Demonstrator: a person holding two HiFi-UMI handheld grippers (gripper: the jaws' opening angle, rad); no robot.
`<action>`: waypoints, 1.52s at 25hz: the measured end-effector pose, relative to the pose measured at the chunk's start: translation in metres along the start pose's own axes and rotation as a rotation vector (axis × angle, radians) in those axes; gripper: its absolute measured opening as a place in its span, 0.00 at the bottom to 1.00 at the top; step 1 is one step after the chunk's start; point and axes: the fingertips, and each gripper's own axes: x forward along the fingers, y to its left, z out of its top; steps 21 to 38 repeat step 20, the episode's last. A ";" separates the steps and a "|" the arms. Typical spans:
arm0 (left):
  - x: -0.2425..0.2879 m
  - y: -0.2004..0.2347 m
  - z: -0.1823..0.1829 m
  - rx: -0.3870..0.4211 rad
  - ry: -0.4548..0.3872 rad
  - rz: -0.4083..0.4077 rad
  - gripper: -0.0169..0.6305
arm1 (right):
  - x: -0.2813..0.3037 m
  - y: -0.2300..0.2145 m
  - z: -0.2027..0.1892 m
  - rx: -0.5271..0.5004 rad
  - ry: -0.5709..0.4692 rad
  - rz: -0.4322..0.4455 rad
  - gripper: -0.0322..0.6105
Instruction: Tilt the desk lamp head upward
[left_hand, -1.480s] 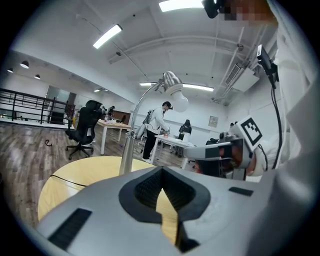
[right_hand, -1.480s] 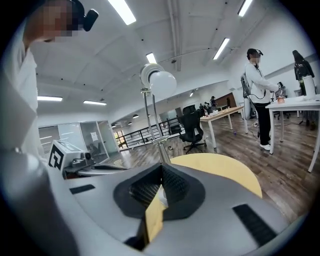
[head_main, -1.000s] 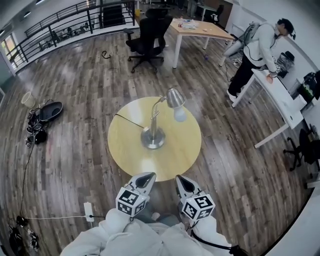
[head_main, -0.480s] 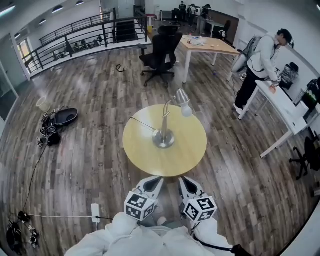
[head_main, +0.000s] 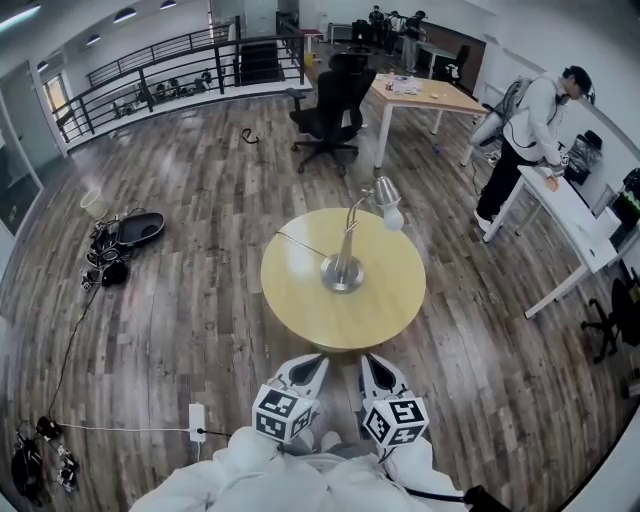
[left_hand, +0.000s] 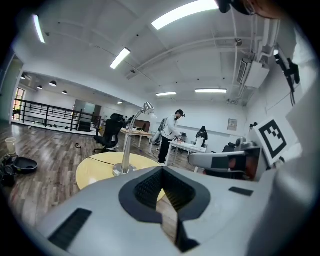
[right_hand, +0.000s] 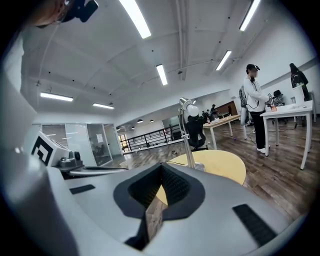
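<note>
A silver desk lamp (head_main: 345, 262) stands on a round yellow table (head_main: 300, 300), its round base near the table's middle. Its head (head_main: 385, 192) with a white bulb hangs at the far right, tilted downward. The lamp also shows in the left gripper view (left_hand: 126, 150) and in the right gripper view (right_hand: 187, 135). My left gripper (head_main: 308, 367) and right gripper (head_main: 372, 367) are side by side, close to my body, short of the table's near edge. Both are shut with nothing between the jaws and point toward the table.
A black cord (head_main: 300, 245) runs from the lamp across the table to its left edge. Behind the table are a black office chair (head_main: 335, 105) and a wooden desk (head_main: 420, 95). A person (head_main: 525, 125) leans over a white desk (head_main: 575, 215) at right. Bags (head_main: 125, 235) lie on the floor at left.
The table and lamp have drifted right and farther away in the head view. Both grippers stay shut and close together, a little lower in the picture.
</note>
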 end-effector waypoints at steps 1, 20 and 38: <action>-0.001 0.001 0.000 0.000 -0.001 -0.002 0.03 | 0.000 0.000 0.000 -0.001 0.001 -0.005 0.07; -0.003 0.013 -0.006 -0.028 -0.004 0.007 0.03 | 0.004 -0.001 -0.004 -0.026 0.011 -0.027 0.07; -0.003 0.013 -0.006 -0.028 -0.004 0.007 0.03 | 0.004 -0.001 -0.004 -0.026 0.011 -0.027 0.07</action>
